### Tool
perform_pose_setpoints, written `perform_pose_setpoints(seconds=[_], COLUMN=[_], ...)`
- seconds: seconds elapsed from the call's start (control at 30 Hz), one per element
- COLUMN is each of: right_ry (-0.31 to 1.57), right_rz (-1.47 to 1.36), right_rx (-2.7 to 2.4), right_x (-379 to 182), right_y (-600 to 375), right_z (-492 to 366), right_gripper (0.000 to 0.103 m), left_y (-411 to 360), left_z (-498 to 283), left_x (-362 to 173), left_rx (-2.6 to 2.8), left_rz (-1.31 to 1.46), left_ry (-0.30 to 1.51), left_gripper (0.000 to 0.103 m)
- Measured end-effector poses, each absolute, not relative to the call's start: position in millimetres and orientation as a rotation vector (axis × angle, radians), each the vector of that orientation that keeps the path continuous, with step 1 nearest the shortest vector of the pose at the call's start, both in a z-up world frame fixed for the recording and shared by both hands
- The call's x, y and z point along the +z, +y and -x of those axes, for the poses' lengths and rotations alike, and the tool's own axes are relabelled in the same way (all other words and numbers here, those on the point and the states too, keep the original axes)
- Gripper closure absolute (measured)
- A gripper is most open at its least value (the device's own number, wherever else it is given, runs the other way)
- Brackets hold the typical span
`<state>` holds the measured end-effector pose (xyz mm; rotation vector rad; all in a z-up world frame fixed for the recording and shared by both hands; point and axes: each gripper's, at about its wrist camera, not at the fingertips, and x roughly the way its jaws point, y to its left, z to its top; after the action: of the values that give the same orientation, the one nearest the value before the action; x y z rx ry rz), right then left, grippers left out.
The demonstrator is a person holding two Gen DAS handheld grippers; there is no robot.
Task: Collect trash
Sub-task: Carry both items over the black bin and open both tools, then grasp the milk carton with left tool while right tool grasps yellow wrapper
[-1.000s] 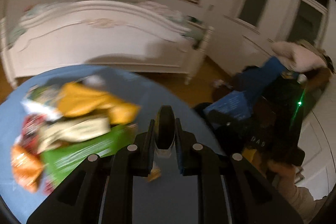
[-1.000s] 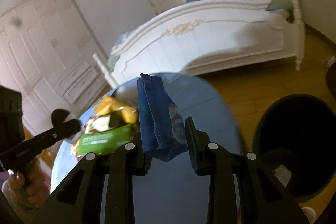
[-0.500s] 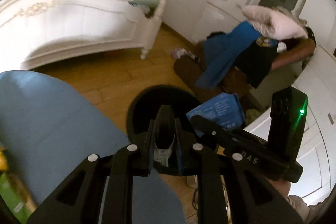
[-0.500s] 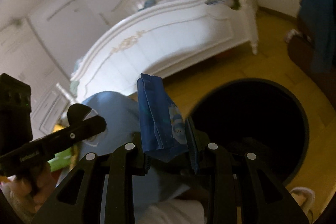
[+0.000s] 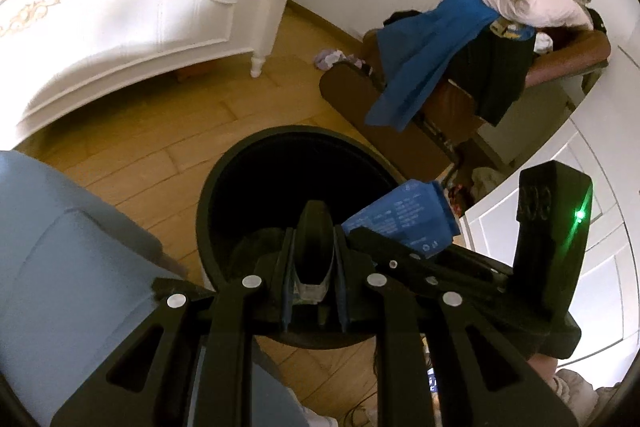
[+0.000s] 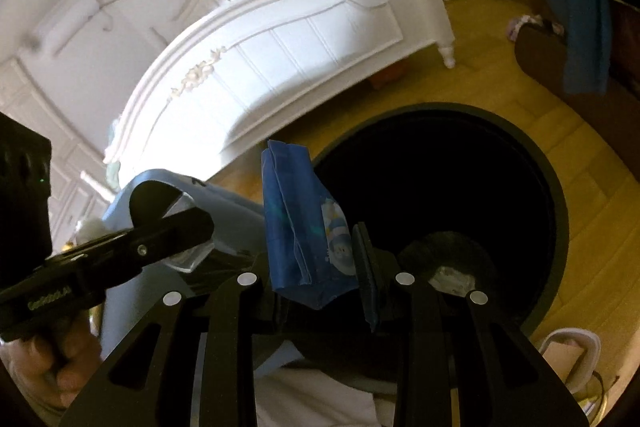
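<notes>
Left wrist view
Left tongs [image 5: 312, 263]: clenched on a dark-edged clear wrapper [image 5: 314, 259], above the black trash bin [image 5: 212, 195].
Right tongs [image 5: 384, 239]: gripping a blue snack bag [image 5: 404, 219] over the bin's rim.
Tabletop [image 5: 60, 247]: blue, beside the bin.

Right wrist view
Right tongs [image 6: 316, 267]: grasping the blue snack bag [image 6: 300, 219], upright, near the bin [image 6: 556, 195].
Left tongs [image 6: 160, 211]: at left, state unclear here.

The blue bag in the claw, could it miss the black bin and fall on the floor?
It might. The blue bag in the right claw hangs near the black bin's rim, not over its middle, so it could drop onto the wood floor. The left claw is close beside it with its own dark piece of trash, so the two could bump. The light bag could also stick to a claw pad.
</notes>
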<state>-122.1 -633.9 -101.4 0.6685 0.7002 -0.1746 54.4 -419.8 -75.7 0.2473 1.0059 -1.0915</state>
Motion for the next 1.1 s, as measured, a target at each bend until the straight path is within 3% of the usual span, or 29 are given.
perform_pose_setpoints(seconds=[0.1,0.17,0.2,0.23,0.63,1.1], right_ry=[0.708,0.691,0.68,0.67,0.658,0.675], right_rz=[-0.674,-0.686,-0.694,-0.703,-0.644,-0.305], right_rx=[-0.19,-0.209,-0.217,-0.222,-0.169,0.251], right_x=[-103.3,-103.3,-102.7,-102.3,-70.3,13.4], right_y=[-637.8,-641.5,-642.3,-644.1,-612.7,-442.9], right_z=[123.1,128.0,129.6,132.2,127.8,50.6], right_gripper=[0.065,0.038,0.034,0.032,0.032,0.028], left_y=[-430.8,-431.7,-429.1,-426.3,-358.6,-139.2], left_z=[-52.0,-52.1,-51.6,-50.8,-54.4,-88.6], left_x=[-75.6,-73.0,-70.5,-66.9,-21.7,20.9], left_rx=[-1.083,-1.078,-1.07,-1.062,-1.003,-0.651], left_rz=[-0.29,-0.294,-0.289,-0.277,-0.128,0.017], left_ry=[1.006,1.0,0.987,0.961,0.857,0.704], left_gripper=[0.078,0.051,0.029,0.018,0.015,0.015])
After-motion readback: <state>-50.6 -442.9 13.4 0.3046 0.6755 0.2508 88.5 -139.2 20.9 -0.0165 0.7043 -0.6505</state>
